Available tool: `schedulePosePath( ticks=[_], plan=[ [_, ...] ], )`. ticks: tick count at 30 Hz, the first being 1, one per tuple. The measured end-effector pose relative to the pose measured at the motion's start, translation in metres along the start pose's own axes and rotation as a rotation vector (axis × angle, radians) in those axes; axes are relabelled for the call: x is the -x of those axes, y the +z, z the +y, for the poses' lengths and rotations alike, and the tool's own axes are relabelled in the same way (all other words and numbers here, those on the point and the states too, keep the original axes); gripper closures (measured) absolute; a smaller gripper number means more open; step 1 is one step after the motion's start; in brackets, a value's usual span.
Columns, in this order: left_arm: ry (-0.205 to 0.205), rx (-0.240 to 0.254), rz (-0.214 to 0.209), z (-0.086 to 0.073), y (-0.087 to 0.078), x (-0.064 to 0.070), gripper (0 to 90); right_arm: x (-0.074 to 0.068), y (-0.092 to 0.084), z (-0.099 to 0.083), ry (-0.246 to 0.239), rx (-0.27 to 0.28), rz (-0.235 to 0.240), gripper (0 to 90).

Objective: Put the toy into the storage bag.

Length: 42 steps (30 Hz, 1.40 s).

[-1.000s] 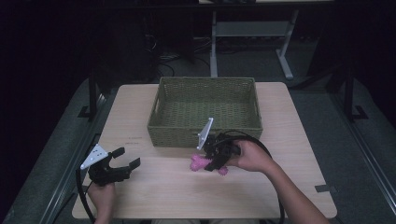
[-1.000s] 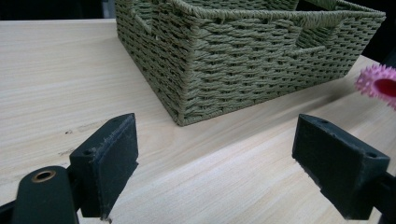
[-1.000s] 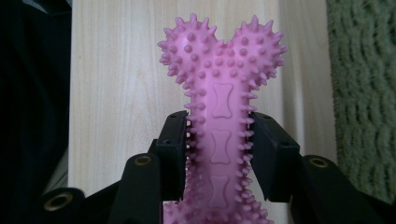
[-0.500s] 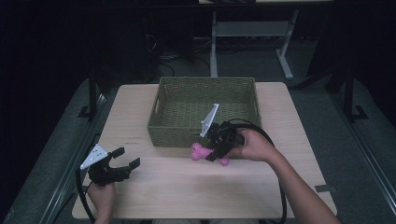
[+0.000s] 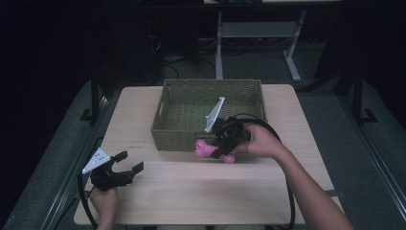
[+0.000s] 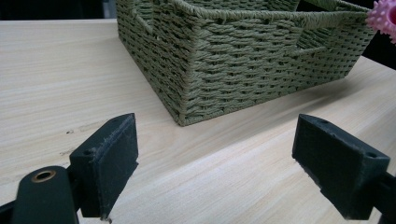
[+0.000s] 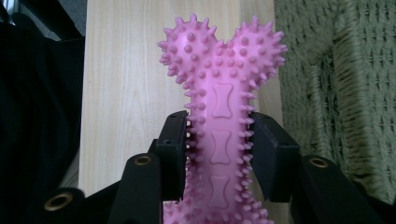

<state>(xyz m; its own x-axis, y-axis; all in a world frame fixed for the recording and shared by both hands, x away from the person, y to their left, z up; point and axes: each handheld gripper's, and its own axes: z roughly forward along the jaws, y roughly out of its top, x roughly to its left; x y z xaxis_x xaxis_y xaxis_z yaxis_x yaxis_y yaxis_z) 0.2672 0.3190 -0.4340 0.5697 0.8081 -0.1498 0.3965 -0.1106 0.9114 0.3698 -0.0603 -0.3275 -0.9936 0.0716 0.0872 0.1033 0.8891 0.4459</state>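
Pink spiked bone toy (image 7: 220, 135) is clamped across its shaft by the right gripper (image 7: 219, 154), one black jaw pressed on each side, knobbed end pointing away from the camera. From the high view the right gripper (image 5: 221, 143) sits at the basket's near wall, toward its right half, with the toy (image 5: 207, 149) sticking out to the left; can't tell from there whether the toy clears the tabletop or touches it. Right hand (image 5: 258, 140) wraps the gripper body, forearm coming in from the bottom right, grey three-cornered plate tilted up over the basket, cable looping behind the hand. Left gripper (image 5: 125, 163) is near the table's front left corner, well apart from the basket, jaws spread wide with nothing between them; left hand (image 5: 104, 197) grips it from below at the table edge. In the left gripper view, the left gripper (image 6: 215, 158) faces the near left corner of the green woven basket (image 6: 243, 60), with one knob of the toy (image 6: 385, 14) just visible at the top right. Count: one basket (image 5: 210, 103), one toy, two grippers, one light wood table (image 5: 201, 191).
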Motion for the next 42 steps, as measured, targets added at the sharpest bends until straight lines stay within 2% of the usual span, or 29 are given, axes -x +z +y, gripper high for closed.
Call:
schedulePosePath(
  ticks=[8,42],
  plan=[
    [-0.002,0.000,0.001,0.000,0.000,-0.001,13.9,0.005,-0.007,0.003,0.009,0.010,0.007,58.1],
    [-0.006,0.003,0.001,0.000,0.000,0.000,13.9,0.026,-0.038,0.013,0.014,0.011,-0.020,58.1]
  ],
)
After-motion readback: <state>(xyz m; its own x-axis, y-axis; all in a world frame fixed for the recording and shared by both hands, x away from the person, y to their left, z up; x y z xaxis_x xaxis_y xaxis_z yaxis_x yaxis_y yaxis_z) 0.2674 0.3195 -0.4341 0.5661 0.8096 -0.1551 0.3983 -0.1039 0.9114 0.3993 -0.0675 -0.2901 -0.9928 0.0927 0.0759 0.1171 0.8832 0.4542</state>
